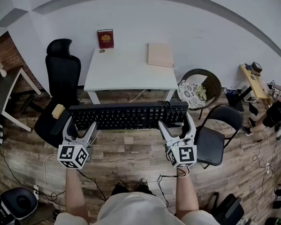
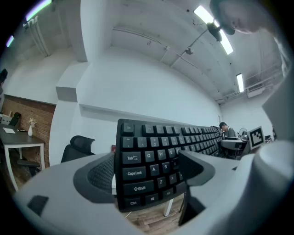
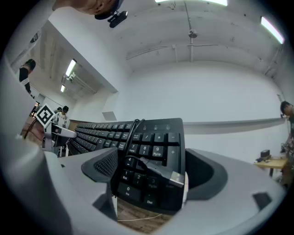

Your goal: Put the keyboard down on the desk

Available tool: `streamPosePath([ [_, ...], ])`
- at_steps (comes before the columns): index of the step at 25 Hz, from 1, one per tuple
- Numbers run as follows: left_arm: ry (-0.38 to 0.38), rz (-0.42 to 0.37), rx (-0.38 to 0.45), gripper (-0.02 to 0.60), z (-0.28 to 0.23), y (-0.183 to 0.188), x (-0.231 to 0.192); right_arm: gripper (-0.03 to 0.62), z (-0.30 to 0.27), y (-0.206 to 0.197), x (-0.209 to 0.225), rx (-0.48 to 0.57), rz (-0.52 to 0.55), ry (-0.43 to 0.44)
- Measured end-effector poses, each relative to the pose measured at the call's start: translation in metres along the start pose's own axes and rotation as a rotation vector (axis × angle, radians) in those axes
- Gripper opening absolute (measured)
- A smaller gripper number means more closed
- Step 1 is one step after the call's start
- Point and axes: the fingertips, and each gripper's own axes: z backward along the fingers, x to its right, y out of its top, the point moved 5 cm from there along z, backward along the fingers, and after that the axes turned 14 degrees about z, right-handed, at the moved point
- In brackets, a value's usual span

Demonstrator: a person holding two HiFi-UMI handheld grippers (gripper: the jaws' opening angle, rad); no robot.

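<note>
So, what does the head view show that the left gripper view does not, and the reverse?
Only the head view: the person's forearms, a black folding chair and a round wicker chair. Only the left gripper view: ceiling lights and readable key legends such as Caps Lock. Both: the keyboard, the left claw shut on its end, and the black office chair.

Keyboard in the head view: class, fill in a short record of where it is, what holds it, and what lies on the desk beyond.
item: black keyboard, in the air above the wooden floor
held by: left claw at its left end, right claw at its right end, both clamped on it
cable: draped over the number-pad end
desk: white, beyond the keyboard, not yet reached
on desk: red book, beige box, both near the back edge
</note>
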Motion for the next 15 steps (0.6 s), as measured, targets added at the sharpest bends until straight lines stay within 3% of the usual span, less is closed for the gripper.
streamPosePath([
  [15,0.017,0.002,0.021,0.43,0.012,0.005,0.005,0.446,0.003,0.012,0.001,0.028,0.006,0.015],
])
